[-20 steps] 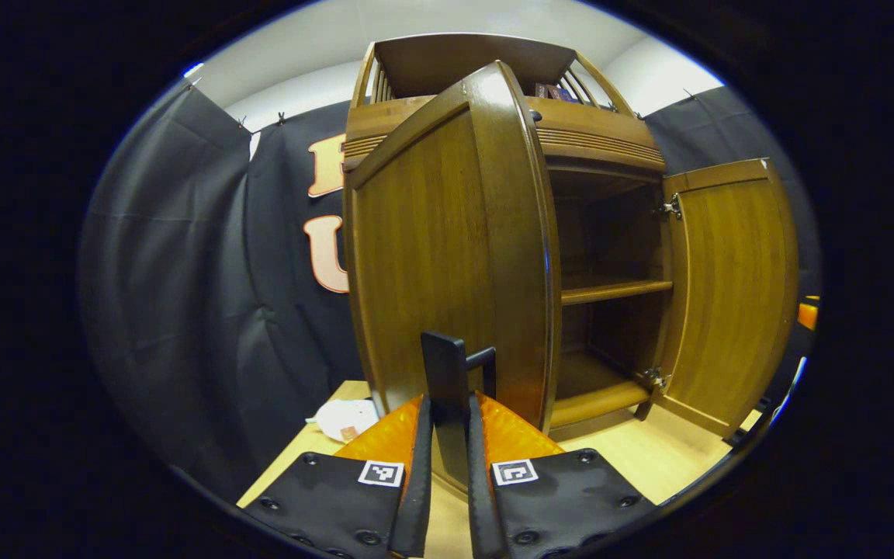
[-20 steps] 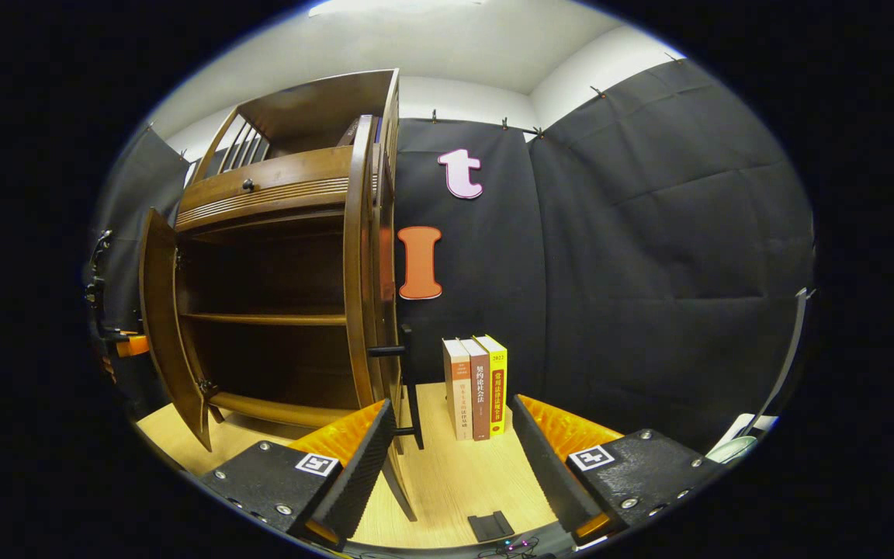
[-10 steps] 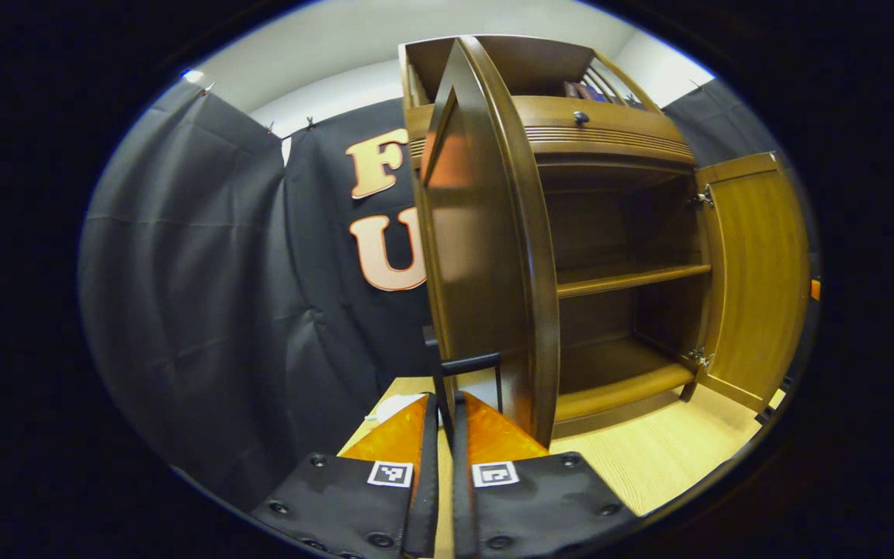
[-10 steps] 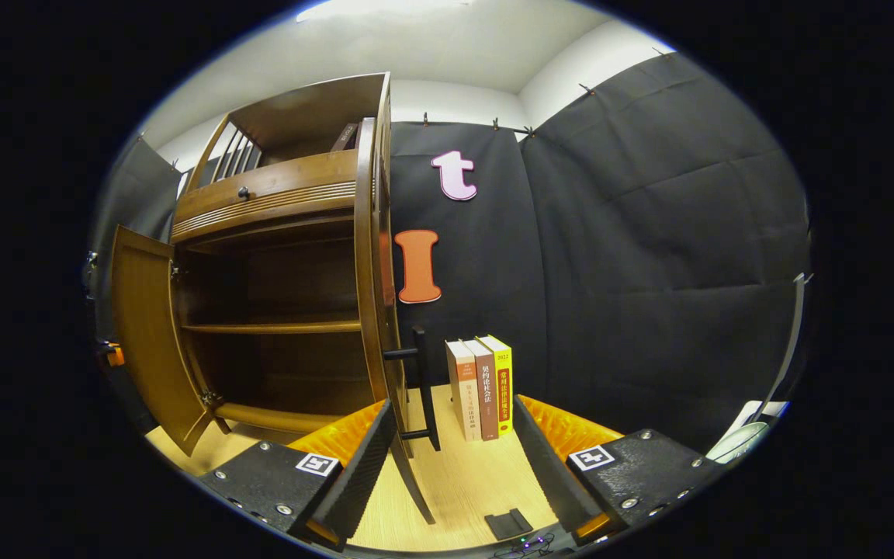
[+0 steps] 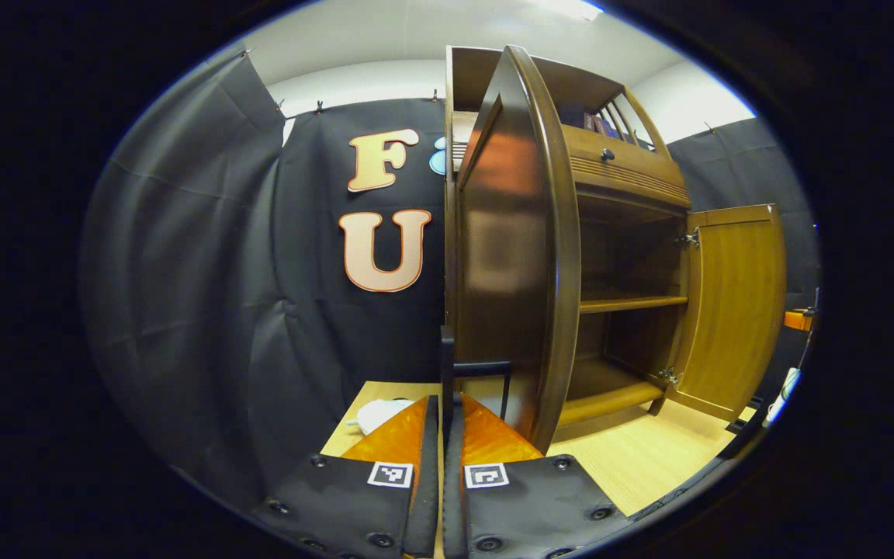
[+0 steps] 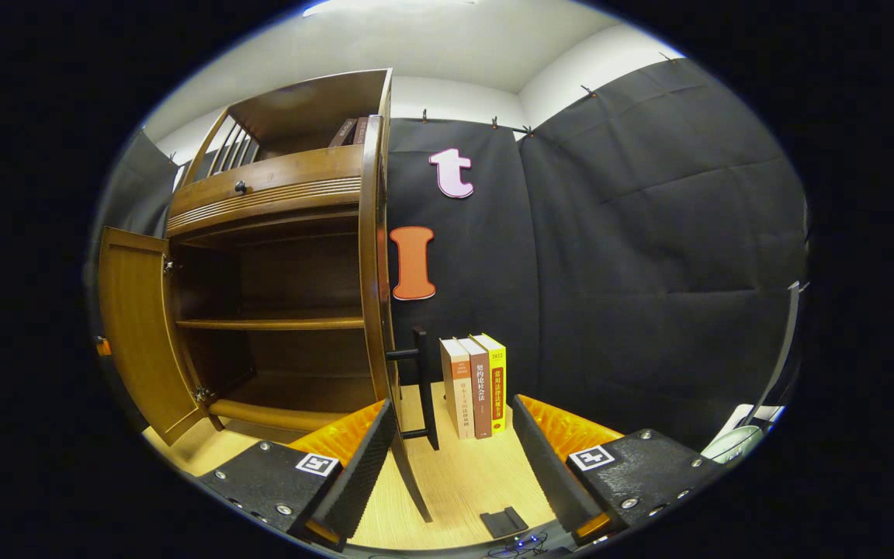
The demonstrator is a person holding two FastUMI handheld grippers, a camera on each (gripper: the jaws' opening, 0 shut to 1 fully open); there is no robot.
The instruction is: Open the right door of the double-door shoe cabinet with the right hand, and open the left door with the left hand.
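I keep the left hand-held gripper clenched on the black handle of the shoe cabinet's left door, since that grip swings the door outward. My right hand-held gripper hangs released just off the right door, already wide open, its job apparently done.

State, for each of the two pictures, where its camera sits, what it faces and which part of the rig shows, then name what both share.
Left gripper view: rides the left gripper, shut on the left door's black bar handle, facing that brown wooden door edge-on.
Right gripper view: rides the open right gripper, facing the right door's edge and three upright books.
Shared: the brown wooden shoe cabinet's open shelves.
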